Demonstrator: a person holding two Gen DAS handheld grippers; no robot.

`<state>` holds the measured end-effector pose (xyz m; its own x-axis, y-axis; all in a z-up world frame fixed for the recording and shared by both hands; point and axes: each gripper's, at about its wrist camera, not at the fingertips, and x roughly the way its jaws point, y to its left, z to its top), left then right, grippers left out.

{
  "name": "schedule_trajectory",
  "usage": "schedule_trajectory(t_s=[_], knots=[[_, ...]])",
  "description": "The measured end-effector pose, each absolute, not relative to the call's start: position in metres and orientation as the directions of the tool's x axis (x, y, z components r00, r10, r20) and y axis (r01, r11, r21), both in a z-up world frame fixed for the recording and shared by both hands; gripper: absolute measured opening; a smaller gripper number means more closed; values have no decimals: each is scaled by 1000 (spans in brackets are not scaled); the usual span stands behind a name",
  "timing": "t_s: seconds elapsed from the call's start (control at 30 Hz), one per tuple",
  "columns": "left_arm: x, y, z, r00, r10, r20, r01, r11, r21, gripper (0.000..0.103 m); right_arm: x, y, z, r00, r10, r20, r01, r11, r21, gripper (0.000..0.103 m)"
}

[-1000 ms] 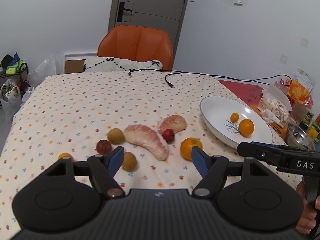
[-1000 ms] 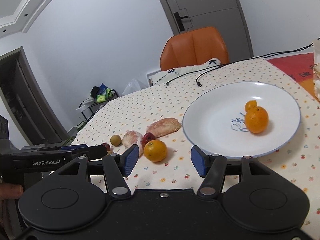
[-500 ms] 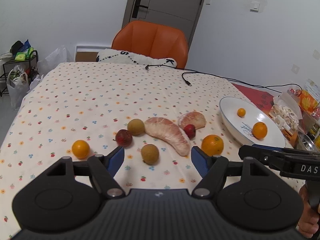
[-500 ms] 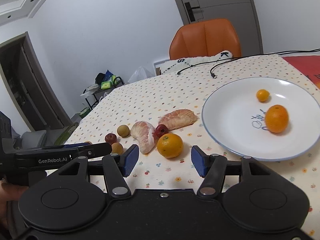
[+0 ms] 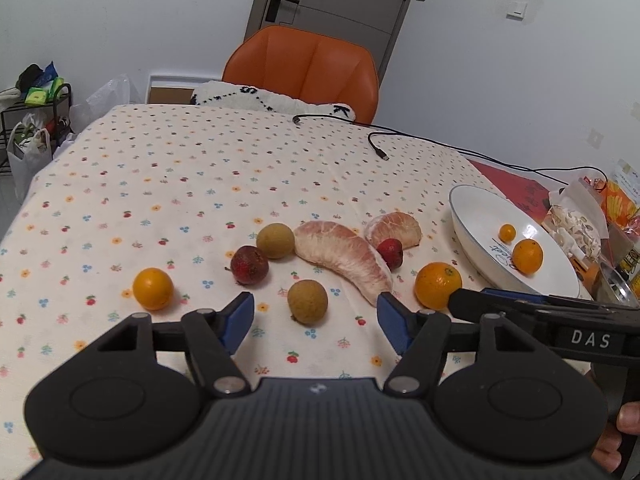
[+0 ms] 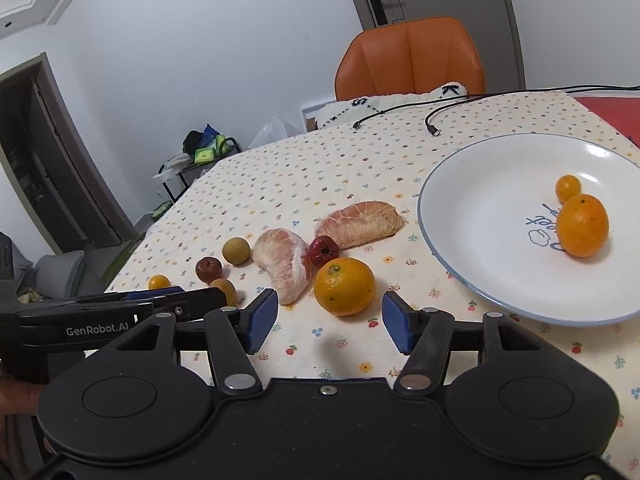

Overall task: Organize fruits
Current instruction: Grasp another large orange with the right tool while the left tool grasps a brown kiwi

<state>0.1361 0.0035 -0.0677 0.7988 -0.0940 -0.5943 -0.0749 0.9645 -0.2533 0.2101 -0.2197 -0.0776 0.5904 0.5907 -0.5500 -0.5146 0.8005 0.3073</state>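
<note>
Large orange (image 6: 344, 286) on the flowered tablecloth (image 5: 200, 168), round, no long axis, stem dimple up; just ahead of right gripper (image 6: 329, 327), between wide-spread empty jaws, untouched. Bright, dimpled peel. Brown round fruit (image 5: 307, 301) likewise ahead of left gripper (image 5: 315, 322), jaws wide, empty. Long pomelo segment (image 5: 344, 256) lying diagonally beside; white plate (image 6: 472, 240) to the right with two oranges

The white plate (image 6: 448, 264) is cut off at the right edge of the right wrist view. In the left wrist view, its near rim is hidden behind the right gripper (image 5: 520, 304). The blue writing on the plate cannot be read. Only fingertips of a hand (image 5: 618, 436) are seen at the lower right.
</note>
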Motion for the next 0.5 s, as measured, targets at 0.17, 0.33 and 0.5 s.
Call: schedule_trajectory(t_s=[0.17,0.33,0.5], knots=[[143,3,-74,793,-104,-600,-73,962,-264,52,214,-215,-81,591,580,-561,-511,807,296,58],[147,5,-80,800,-107,-590,-68,961,-267,44,218,-211,-83,600,564,-567,-503,818,281,58],[148,8,-81,806,-119,-580,-57,959,-276,33,219,-204,-81,608,549,-574,-505,825,255,58]])
